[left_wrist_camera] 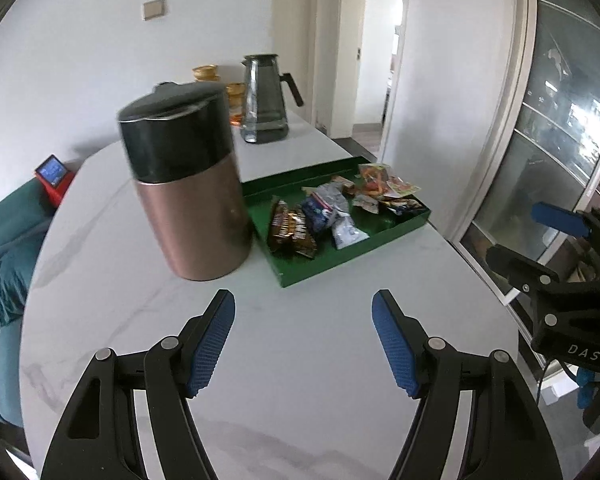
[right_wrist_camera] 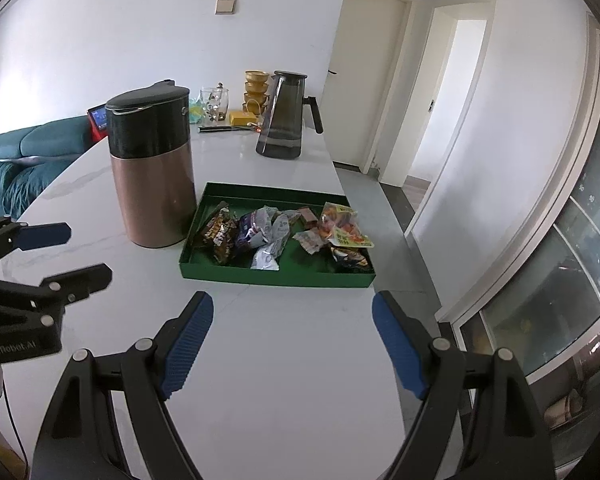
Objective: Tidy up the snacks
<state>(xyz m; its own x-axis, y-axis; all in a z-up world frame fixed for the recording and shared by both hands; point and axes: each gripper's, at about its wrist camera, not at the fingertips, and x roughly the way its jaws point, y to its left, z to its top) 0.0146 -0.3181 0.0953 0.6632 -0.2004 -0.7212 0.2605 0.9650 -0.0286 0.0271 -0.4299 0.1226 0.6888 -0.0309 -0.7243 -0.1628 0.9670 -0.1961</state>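
— While you hover, what crowds the green tray (right_wrist_camera: pixel 276 276)?
— Copper jug (right_wrist_camera: pixel 154 168) just beside its left end; glass pitcher (right_wrist_camera: pixel 284 116) behind. Snack packets (right_wrist_camera: pixel 268 236) lie inside, the tray's long side across your view, on white marble table (right_wrist_camera: pixel 284 360).
— Your left gripper (left_wrist_camera: pixel 303 336) and right gripper (right_wrist_camera: pixel 292 340)?
— Both spread wide, holding nothing.

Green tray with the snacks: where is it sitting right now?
The green tray sits on the white table, just right of the copper jug in both views and nearer than the glass pitcher, ahead of both open grippers.
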